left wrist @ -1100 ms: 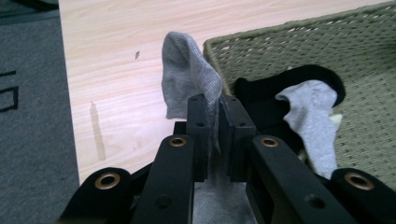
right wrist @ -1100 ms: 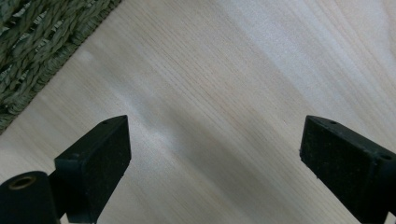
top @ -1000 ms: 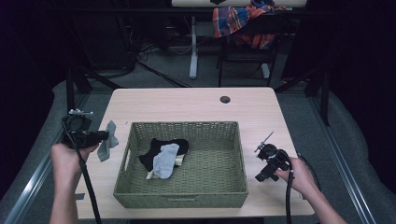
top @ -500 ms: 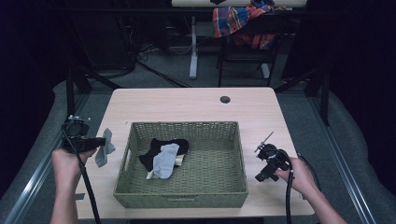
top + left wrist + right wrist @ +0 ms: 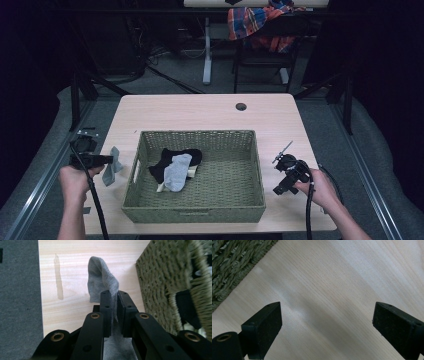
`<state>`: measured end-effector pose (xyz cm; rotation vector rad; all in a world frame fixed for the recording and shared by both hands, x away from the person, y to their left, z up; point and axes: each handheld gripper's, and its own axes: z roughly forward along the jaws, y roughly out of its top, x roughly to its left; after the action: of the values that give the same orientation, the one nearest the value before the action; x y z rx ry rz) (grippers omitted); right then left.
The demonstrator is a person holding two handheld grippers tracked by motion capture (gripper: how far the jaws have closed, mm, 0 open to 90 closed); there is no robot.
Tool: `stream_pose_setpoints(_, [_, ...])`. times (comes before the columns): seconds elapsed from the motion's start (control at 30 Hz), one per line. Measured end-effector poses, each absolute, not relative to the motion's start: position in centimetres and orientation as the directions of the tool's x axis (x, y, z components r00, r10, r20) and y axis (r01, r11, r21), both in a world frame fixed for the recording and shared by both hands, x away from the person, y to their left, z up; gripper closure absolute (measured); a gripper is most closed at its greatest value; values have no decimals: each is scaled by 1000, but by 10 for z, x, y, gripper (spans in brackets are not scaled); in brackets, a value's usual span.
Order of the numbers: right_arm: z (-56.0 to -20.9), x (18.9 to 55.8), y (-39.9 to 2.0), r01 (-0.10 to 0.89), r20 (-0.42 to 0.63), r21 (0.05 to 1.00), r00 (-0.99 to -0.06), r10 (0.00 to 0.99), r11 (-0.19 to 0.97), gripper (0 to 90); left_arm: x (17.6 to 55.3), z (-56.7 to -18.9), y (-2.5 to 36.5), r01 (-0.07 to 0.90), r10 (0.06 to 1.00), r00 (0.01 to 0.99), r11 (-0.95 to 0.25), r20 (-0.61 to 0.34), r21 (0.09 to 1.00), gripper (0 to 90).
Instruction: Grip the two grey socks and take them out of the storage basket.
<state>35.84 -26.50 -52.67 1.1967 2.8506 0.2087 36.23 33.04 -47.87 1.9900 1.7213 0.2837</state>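
- Grey sock (image 5: 102, 280) cloth is pinched between the jaws of my left gripper (image 5: 113, 306); the pads press on it from both sides, and its free end stands up above them.
- From the high view, my left gripper (image 5: 102, 161) holds that grey sock (image 5: 112, 166) over the wooden table (image 5: 200, 112), just beside the left wall of the woven basket (image 5: 195, 212) and outside it.
- My left hand (image 5: 75, 181) grips the tool near the table's left edge, with its cable trailing down toward me.
- Inside the basket lie a black sock (image 5: 172, 159) and a light blue-grey sock (image 5: 177, 172), the lighter one partly on top of the darker, in the left half.
- My right gripper (image 5: 327, 322) has its jaws spread wide with nothing between them, just bare wood below and a corner of the basket (image 5: 234, 262) at the upper left.
- In the high view my right gripper (image 5: 280, 175) sits to the right of the basket, held by my right hand (image 5: 320, 187), apart from the basket wall.
- Small dark round hole (image 5: 241, 106) sits in the tabletop at the far side.
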Motion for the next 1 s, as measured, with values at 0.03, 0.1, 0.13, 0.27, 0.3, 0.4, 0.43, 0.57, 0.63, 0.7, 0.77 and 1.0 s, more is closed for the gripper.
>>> stream_pose_setpoints(0.03, [-527, 358, -265, 709, 14, 144, -699, 715, 690, 85, 363, -481, 330, 871, 971, 182, -85, -156, 485, 834])
stream_pose_setpoints(0.1, [-527, 358, -265, 708, 13, 141, -701, 713, 692, 85, 364, -486, 330, 880, 971, 181, -89, -156, 466, 834])
stream_pose_setpoints(0.13, [-527, 358, -265, 707, 13, 140, -701, 713, 693, 85, 365, -488, 329, 881, 971, 180, -89, -156, 464, 834])
stream_pose_setpoints(0.27, [-527, 358, -265, 708, 14, 141, -700, 714, 692, 85, 367, -495, 328, 894, 973, 170, -85, -158, 440, 833])
stream_pose_setpoints(0.3, [-527, 358, -265, 708, 12, 141, -700, 714, 692, 85, 367, -497, 326, 897, 972, 172, -89, -158, 432, 832])
stream_pose_setpoints(0.4, [-527, 358, -265, 708, 13, 141, -700, 714, 692, 85, 369, -503, 323, 908, 972, 174, -95, -160, 409, 830])
stream_pose_setpoints(0.43, [-528, 357, -264, 716, 19, 160, -690, 723, 679, 85, 370, -504, 323, 910, 971, 175, -97, -162, 402, 828])
stream_pose_setpoints(0.57, [-528, 357, -265, 716, 15, 160, -690, 723, 680, 85, 371, -506, 321, 913, 969, 180, -100, -169, 395, 805])
stream_pose_setpoints(0.63, [-528, 357, -265, 716, 15, 160, -690, 724, 679, 85, 371, -506, 321, 915, 967, 186, -106, -174, 389, 766])
stream_pose_setpoints(0.7, [-528, 357, -265, 716, 15, 159, -691, 723, 680, 85, 372, -505, 322, 920, 966, 183, -103, -182, 379, 675])
stream_pose_setpoints(0.77, [-529, 357, -265, 719, 22, 168, -687, 726, 675, 85, 371, -501, 323, 920, 965, 181, -99, -188, 380, 570])
stream_pose_setpoints(1.0, [-527, 357, -265, 718, 21, 166, -688, 725, 676, 85, 362, -470, 318, 869, 971, 175, -74, -164, 489, 240])
